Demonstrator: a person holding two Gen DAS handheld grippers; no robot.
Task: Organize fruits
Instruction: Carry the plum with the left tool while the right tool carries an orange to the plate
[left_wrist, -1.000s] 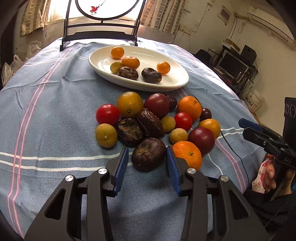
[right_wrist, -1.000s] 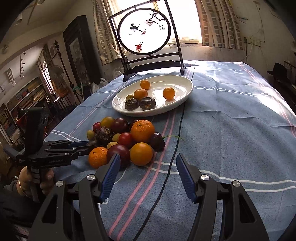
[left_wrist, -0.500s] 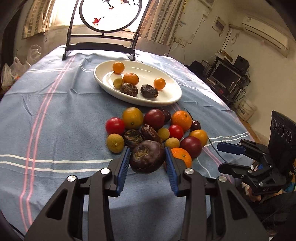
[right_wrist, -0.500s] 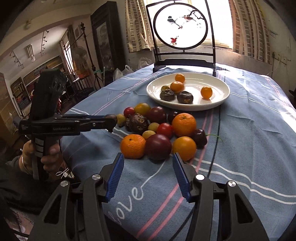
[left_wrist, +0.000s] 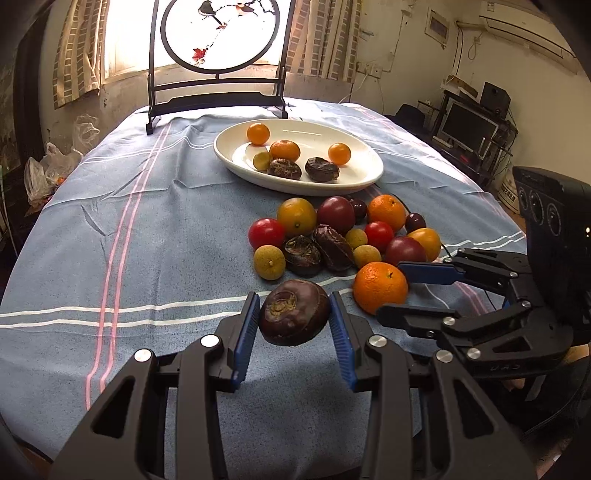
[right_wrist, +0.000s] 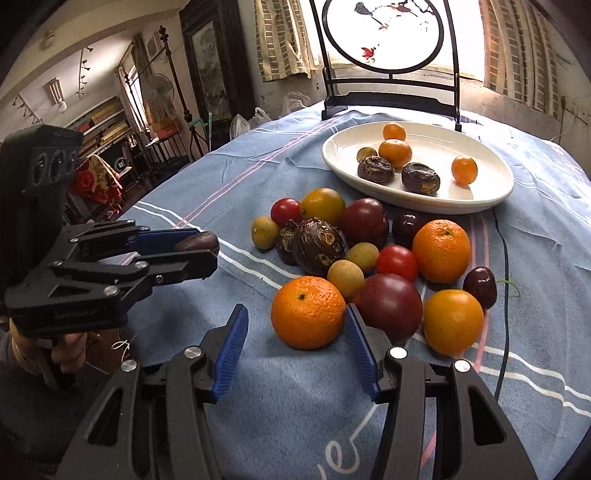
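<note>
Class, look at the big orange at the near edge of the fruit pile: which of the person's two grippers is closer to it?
Right. The right gripper has its open fingers either side of the big orange, not yet pressing. The left gripper, beside it, holds a dark brown fruit.

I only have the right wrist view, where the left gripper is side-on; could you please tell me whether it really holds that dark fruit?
Observer: Yes. The left wrist view shows the left gripper shut on the dark brown fruit, with blue pads pressed on both its sides.
Operator: Thank you. Is it clear of the cloth?
Observer: It seems so: the striped tablecloth shows beneath it, and the fruit pile lies beyond.
Operator: How does my right gripper look from there?
Observer: The right gripper comes in from the side. Its jaws have just been closing, with the nearest orange between them, one finger beyond it and one nearer.
</note>
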